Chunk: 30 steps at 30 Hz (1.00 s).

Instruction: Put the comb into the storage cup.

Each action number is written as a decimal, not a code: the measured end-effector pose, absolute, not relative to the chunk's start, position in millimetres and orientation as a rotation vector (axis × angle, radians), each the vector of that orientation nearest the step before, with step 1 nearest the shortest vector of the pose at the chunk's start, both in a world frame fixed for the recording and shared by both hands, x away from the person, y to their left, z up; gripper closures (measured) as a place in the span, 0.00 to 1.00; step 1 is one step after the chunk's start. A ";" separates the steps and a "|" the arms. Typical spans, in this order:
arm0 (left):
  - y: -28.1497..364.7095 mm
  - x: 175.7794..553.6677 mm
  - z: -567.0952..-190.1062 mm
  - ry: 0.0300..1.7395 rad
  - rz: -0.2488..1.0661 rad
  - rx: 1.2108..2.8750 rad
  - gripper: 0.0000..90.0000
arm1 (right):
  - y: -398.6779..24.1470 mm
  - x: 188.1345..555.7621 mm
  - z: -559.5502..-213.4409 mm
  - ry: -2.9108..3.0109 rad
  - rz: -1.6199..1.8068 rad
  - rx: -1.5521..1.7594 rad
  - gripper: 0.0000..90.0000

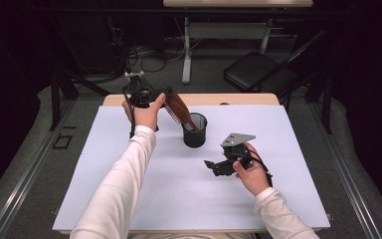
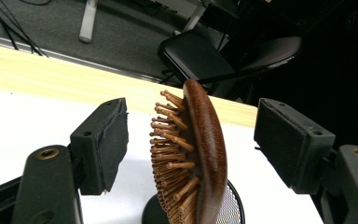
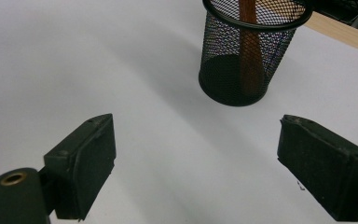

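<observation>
Hairbrush (image 1: pixel 178 107) of brown wood stands handle-down in a black mesh cup (image 1: pixel 194 130) near the middle of the white table (image 1: pixel 129 199), leaning toward the far left, bristles facing left. In the left gripper view the brush head (image 2: pixel 200 154) rises between the two black jaws with clear space on both sides; neither pad touches it, so the left gripper (image 1: pixel 151 97) stands partly open around the head and grips nothing. The bristles point toward the left-hand pad (image 2: pixel 105 140) and the smooth back toward the other pad (image 2: pixel 289 140), which stands a little farther off. In the high view that gripper is held up above the far edge of the table, just left of the cup.

The right gripper (image 1: pixel 213 167) rests low over the table, near the cup on its right and closer to the person, jaws wide apart and empty. In its own view the cup (image 3: pixel 249 56) stands ahead, apart from the jaws, the brush handle (image 3: pixel 251 51) visible through the mesh.
</observation>
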State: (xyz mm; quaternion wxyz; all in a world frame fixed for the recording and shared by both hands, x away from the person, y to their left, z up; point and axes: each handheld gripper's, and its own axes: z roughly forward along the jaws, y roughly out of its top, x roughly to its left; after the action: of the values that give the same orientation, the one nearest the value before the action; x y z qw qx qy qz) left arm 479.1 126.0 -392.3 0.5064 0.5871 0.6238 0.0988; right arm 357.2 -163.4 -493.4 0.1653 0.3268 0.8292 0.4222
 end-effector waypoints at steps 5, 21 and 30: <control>124.9 477.2 -389.4 1.492 0.252 1.433 0.29 | -163.1 357.3 -493.7 2.363 1.198 0.931 0.12; 131.1 473.0 -381.5 1.465 0.311 1.480 0.30 | -163.0 356.8 -493.6 2.361 1.195 0.932 0.12; 134.0 472.5 -380.4 1.395 0.365 1.560 0.30 | -163.7 357.0 -493.8 2.360 1.192 0.931 0.12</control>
State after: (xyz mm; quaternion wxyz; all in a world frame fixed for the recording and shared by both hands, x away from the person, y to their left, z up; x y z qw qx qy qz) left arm 472.5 134.0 -380.4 0.4869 0.6415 0.5736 0.1500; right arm 357.0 -163.7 -493.8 0.1687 0.3274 0.8299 0.4191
